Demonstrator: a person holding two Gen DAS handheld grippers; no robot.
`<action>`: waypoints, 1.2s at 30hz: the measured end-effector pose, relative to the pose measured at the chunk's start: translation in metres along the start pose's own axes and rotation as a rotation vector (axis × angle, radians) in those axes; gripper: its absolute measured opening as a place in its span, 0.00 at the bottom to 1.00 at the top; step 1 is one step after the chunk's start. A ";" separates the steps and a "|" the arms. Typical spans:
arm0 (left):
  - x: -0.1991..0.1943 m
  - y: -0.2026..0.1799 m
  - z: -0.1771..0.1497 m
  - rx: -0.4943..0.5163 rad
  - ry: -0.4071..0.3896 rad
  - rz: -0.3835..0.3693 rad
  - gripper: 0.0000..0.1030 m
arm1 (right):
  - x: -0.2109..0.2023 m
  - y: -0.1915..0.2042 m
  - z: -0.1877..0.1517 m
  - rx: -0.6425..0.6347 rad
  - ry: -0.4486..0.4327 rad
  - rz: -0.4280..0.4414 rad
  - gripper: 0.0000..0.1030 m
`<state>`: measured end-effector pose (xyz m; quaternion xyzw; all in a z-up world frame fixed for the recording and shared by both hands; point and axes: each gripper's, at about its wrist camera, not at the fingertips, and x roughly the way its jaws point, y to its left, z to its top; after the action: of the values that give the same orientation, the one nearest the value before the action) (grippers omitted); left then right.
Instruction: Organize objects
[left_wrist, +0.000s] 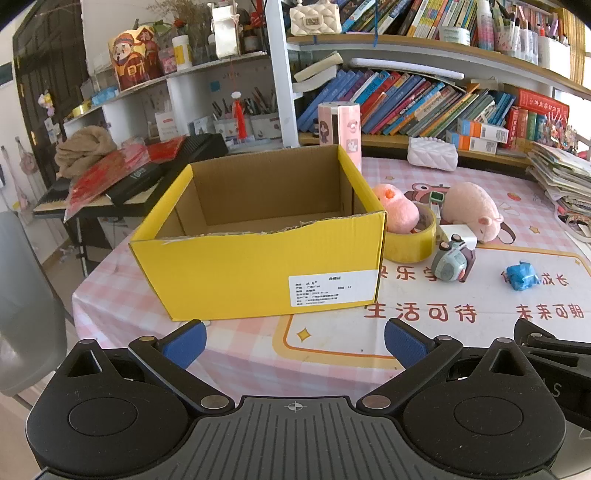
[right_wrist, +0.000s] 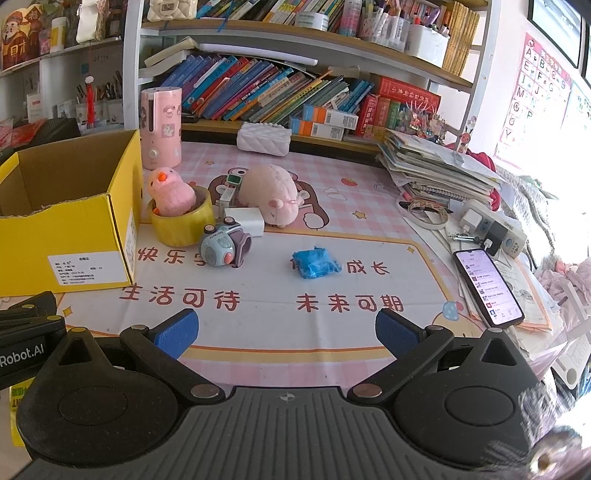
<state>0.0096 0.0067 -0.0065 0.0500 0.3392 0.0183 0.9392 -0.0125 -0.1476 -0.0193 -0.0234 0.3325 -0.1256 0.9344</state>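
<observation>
Both grippers, left (left_wrist: 293, 341) and right (right_wrist: 286, 332), hung spread and empty; I judged the blue wad (right_wrist: 315, 263) easiest first, pinched squarely, into the yellow box (left_wrist: 258, 258).

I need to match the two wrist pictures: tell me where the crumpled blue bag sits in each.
Left wrist: blue bag at right of centre, on the tablecloth, right of the toy camera.
Right wrist: blue bag at centre, again right of the toy camera.
Shared landmark: yellow box.

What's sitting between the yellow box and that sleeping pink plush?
A pink chick plush sitting in a yellow tape roll, seen in both views, between the yellow box and pink plush.
</observation>
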 end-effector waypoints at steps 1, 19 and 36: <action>0.001 0.000 0.000 0.001 0.001 -0.001 1.00 | 0.000 0.000 0.000 0.000 0.001 0.000 1.00; 0.008 0.001 0.004 0.000 0.016 -0.007 1.00 | 0.006 0.002 0.002 -0.008 0.012 -0.007 1.00; 0.011 0.002 -0.001 -0.007 0.036 -0.014 1.00 | 0.010 0.002 0.002 -0.018 0.039 0.018 1.00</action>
<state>0.0177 0.0097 -0.0139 0.0438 0.3561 0.0138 0.9333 -0.0037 -0.1483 -0.0241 -0.0264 0.3517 -0.1147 0.9287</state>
